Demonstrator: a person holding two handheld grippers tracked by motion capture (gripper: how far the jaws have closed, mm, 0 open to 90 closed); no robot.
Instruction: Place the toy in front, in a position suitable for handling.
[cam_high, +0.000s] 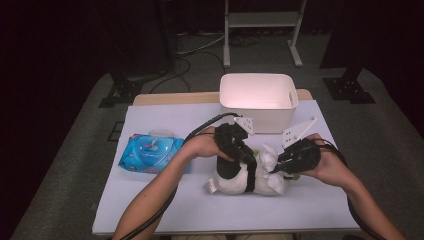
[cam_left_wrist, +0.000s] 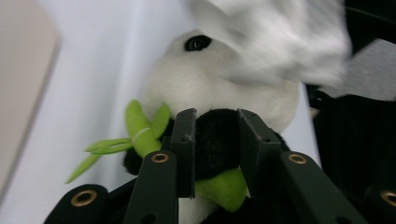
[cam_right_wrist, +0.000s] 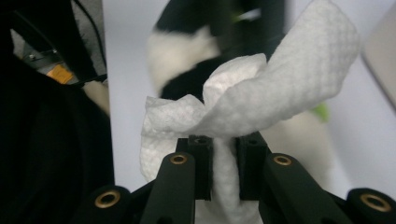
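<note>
A black and white panda plush (cam_high: 231, 181) lies on the white table cover (cam_high: 165, 210), with green bamboo leaves (cam_left_wrist: 140, 130) at its mouth. My left gripper (cam_high: 248, 169) comes down on it from above. In the left gripper view this gripper (cam_left_wrist: 217, 119) is shut on a black limb (cam_left_wrist: 217, 144) of the panda, below its white face (cam_left_wrist: 210, 84). My right gripper (cam_high: 278, 169) is at the panda's right side. Its jaws (cam_right_wrist: 224, 142) are shut on a crumpled white wipe (cam_right_wrist: 271, 93), held against the plush. The wipe (cam_high: 268, 159) rests by the panda's head.
A white plastic bin (cam_high: 257, 97) stands at the back of the table, just behind both hands. A blue pack of wet wipes (cam_high: 150, 152) lies to the left, near the person's left forearm. Cables trail from both grippers toward the front edge.
</note>
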